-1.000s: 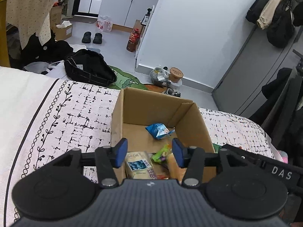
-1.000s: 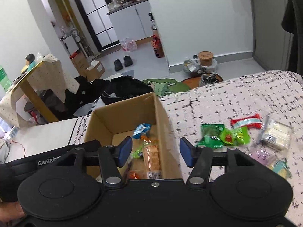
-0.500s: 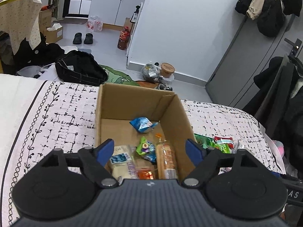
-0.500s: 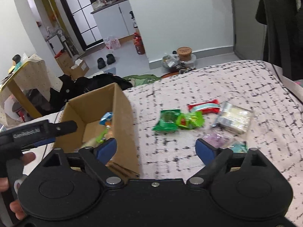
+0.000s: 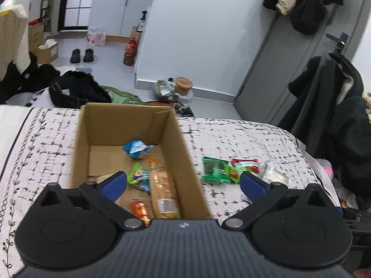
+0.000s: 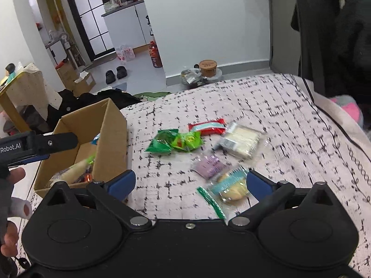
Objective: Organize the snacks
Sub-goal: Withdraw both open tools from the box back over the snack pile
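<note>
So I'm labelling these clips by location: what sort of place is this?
Probably a lived-in studio flat: a patterned bedspread serves as the work surface, coats hang over a door, and kitchen cabinets stand beyond slippers on the floor.

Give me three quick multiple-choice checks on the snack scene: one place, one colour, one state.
1. Where does the red packet lie?
A. on the bedspread outside the box
B. in the cardboard box
C. on the floor

2. What colour is the packet nearest the far wall of the cardboard box?
A. purple
B. blue
C. black

3. What is between the fingers of the right tool?
A. a red packet
B. nothing gripped
C. a box flap

Answers: 1 A, it rests on the patterned bedspread. 2 B, its wrapper is blue. 3 B, the jaws are opening, nothing pinched.
</note>
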A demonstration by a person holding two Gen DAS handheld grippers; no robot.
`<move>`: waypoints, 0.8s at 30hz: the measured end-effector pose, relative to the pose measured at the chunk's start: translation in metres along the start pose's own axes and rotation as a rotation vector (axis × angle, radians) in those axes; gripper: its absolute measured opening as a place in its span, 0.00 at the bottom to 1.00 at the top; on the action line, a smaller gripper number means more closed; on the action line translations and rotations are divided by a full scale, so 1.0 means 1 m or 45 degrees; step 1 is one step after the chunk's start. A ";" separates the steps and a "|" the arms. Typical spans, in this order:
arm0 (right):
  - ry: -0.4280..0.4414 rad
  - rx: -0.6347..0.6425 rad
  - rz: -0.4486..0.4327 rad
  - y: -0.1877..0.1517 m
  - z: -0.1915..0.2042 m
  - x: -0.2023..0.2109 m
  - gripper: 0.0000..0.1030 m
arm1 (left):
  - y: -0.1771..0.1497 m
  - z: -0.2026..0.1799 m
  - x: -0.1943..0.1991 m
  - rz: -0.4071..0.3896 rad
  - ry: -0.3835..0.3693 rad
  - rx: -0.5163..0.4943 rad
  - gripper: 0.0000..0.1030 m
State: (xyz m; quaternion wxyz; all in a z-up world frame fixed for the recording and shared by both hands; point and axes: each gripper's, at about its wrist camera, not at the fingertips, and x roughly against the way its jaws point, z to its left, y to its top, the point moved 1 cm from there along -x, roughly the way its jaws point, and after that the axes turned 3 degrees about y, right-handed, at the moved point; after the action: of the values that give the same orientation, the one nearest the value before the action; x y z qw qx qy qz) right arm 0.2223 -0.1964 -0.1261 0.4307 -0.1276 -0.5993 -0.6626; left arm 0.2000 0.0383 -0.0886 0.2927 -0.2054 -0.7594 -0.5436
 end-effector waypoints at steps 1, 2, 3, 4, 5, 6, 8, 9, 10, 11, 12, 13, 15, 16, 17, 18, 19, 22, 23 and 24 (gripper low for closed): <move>-0.003 -0.006 0.002 -0.002 -0.003 0.001 1.00 | -0.001 -0.004 0.000 -0.004 -0.008 -0.015 1.00; -0.012 -0.008 0.001 -0.003 -0.007 0.002 1.00 | -0.002 -0.008 0.000 -0.004 -0.018 -0.027 1.00; -0.022 -0.005 0.000 -0.004 -0.010 0.004 1.00 | -0.002 -0.012 -0.001 -0.002 -0.028 -0.038 1.00; -0.026 -0.004 -0.001 -0.006 -0.013 0.004 1.00 | -0.003 -0.016 -0.002 0.001 -0.037 -0.046 1.00; -0.030 -0.005 -0.002 -0.007 -0.017 0.005 1.00 | -0.004 -0.020 -0.002 0.004 -0.047 -0.054 1.00; -0.033 -0.008 -0.006 -0.008 -0.020 0.006 1.00 | -0.006 -0.024 -0.002 0.007 -0.055 -0.066 1.00; -0.037 -0.015 -0.008 -0.010 -0.027 0.008 1.00 | -0.008 -0.032 -0.003 0.020 -0.070 -0.089 1.00; -0.041 -0.021 -0.007 -0.011 -0.030 0.009 1.00 | -0.010 -0.036 -0.004 0.024 -0.082 -0.098 1.00; -0.044 -0.027 -0.006 -0.011 -0.033 0.009 1.00 | -0.010 -0.041 -0.005 0.030 -0.093 -0.108 1.00; -0.044 -0.035 -0.005 -0.012 -0.036 0.009 1.00 | -0.011 -0.045 -0.005 0.036 -0.100 -0.120 1.00; -0.043 -0.042 -0.004 -0.013 -0.039 0.009 1.00 | -0.012 -0.050 -0.006 0.042 -0.109 -0.138 1.00; -0.042 -0.045 -0.005 -0.014 -0.041 0.010 1.00 | -0.013 -0.054 -0.007 0.046 -0.115 -0.147 1.00; -0.039 -0.045 -0.008 -0.015 -0.045 0.010 1.00 | -0.015 -0.061 -0.010 0.058 -0.125 -0.162 1.00; -0.035 -0.043 -0.009 -0.017 -0.047 0.009 1.00 | -0.016 -0.065 -0.011 0.063 -0.132 -0.174 1.00; -0.030 -0.039 -0.009 -0.017 -0.048 0.009 1.00 | -0.016 -0.069 -0.011 0.062 -0.135 -0.185 1.00; -0.027 -0.037 -0.009 -0.018 -0.049 0.008 1.00 | -0.017 -0.072 -0.012 0.057 -0.137 -0.198 1.00; -0.024 -0.035 -0.008 -0.019 -0.050 0.007 1.00 | -0.018 -0.075 -0.012 0.055 -0.138 -0.208 1.00; -0.012 -0.032 -0.004 -0.020 -0.054 0.003 1.00 | -0.021 -0.082 -0.016 0.056 -0.144 -0.225 0.99; -0.008 -0.032 -0.002 -0.020 -0.055 0.002 1.00 | -0.022 -0.085 -0.018 0.058 -0.145 -0.231 0.98; -0.001 -0.032 -0.003 -0.021 -0.057 0.000 1.00 | -0.024 -0.086 -0.020 0.063 -0.150 -0.237 0.98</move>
State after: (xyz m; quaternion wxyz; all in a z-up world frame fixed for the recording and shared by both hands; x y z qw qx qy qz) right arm 0.2269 -0.2500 -0.1546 0.4280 -0.1326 -0.5914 -0.6704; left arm 0.2190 -0.0507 -0.0981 0.2403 -0.2820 -0.7162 -0.5915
